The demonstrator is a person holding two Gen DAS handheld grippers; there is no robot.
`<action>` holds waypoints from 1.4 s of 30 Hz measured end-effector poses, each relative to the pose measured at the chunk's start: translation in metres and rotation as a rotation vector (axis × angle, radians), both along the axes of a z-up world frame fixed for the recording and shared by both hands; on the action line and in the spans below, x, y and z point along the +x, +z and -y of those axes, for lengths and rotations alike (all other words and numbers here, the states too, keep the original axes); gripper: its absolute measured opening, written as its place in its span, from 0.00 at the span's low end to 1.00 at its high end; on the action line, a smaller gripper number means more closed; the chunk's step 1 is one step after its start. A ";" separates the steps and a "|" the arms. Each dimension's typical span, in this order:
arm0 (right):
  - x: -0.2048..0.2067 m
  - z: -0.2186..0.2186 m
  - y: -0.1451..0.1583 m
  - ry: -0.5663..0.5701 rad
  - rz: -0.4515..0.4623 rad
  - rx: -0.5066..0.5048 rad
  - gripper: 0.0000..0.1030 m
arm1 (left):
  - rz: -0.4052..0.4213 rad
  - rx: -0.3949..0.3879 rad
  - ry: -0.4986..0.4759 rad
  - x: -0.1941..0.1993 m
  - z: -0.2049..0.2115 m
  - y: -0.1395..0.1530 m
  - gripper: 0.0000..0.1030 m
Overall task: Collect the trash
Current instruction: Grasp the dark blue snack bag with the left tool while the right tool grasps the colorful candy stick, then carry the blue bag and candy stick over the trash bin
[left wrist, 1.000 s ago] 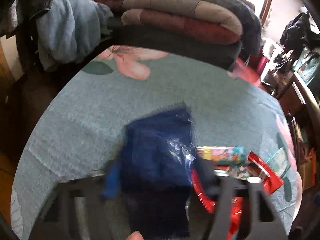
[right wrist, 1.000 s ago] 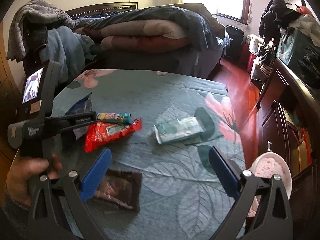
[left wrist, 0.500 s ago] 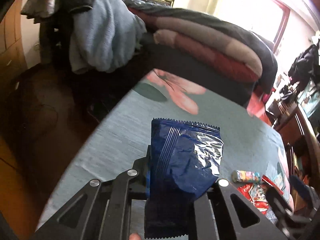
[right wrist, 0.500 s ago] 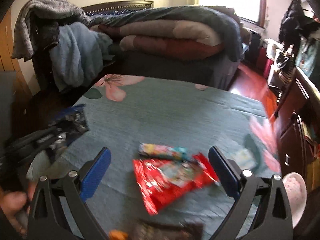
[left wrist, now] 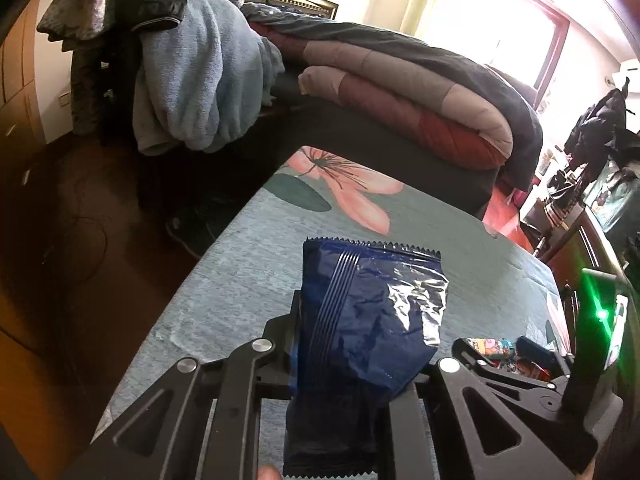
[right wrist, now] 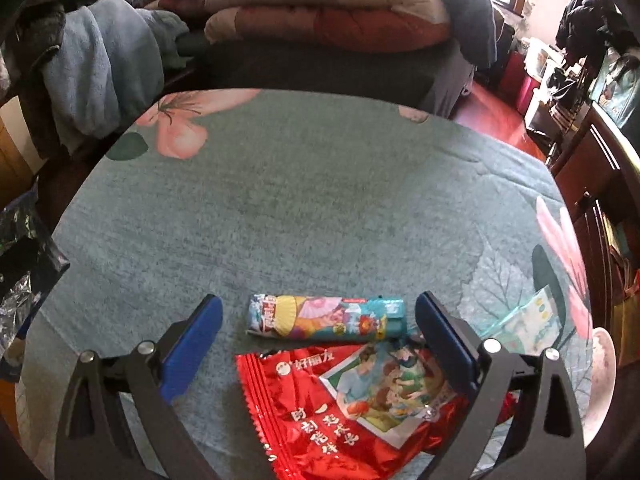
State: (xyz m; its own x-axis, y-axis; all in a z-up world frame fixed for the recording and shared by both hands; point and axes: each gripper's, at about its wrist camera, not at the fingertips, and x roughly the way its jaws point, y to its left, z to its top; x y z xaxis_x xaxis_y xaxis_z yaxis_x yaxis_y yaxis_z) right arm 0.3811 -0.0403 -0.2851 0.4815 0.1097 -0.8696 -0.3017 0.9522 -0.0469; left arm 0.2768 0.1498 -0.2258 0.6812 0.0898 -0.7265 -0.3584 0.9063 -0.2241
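Behind everything, the bed point(left wrist: 360, 132) carries a stack of folded quilts point(right wrist: 332, 12) in grey, maroon and dark blue, and a pale blue fleece blanket point(left wrist: 200, 76) hangs in a heap off to its left. In front of it stands my table point(right wrist: 320, 200), covered in a teal cloth printed with pink flowers and dark leaves.

My left claw point(left wrist: 356, 364) is clamped on a dark blue foil snack wrapper point(left wrist: 360, 320); the wrapper stands upright between the two fingers, its serrated top edge pointing away from me, lifted above the near left edge of the table. The wrapper is crinkled and catches a white glare on its right side.

My right claw point(right wrist: 316, 332) is spread wide and has hold of nothing. It hangs low over two pieces of trash lying on the cloth. The larger is a red snack bag point(right wrist: 356, 404) with white Chinese characters and a cartoon picture, lying flat between my fingers and running under the right one. Just beyond it, touching its far edge, lies a smaller rolled-up colourful wrapper point(right wrist: 326, 318), set crosswise between my two blue pads point(right wrist: 192, 344). Further right, near the table's edge, lies a pale green packet point(right wrist: 528, 324), partly hidden by my right finger.
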 end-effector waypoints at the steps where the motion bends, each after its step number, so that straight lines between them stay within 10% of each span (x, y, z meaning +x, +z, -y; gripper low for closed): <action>1: 0.001 0.000 0.000 0.004 -0.003 0.019 0.78 | -0.001 0.000 -0.001 0.000 0.001 0.000 0.13; 19: -0.050 0.035 0.063 0.047 0.096 0.113 0.78 | 0.030 0.049 0.012 -0.022 0.018 0.030 0.14; 42: -0.131 0.198 0.104 -0.156 0.199 0.174 0.78 | 0.124 0.038 -0.293 -0.035 0.165 0.083 0.14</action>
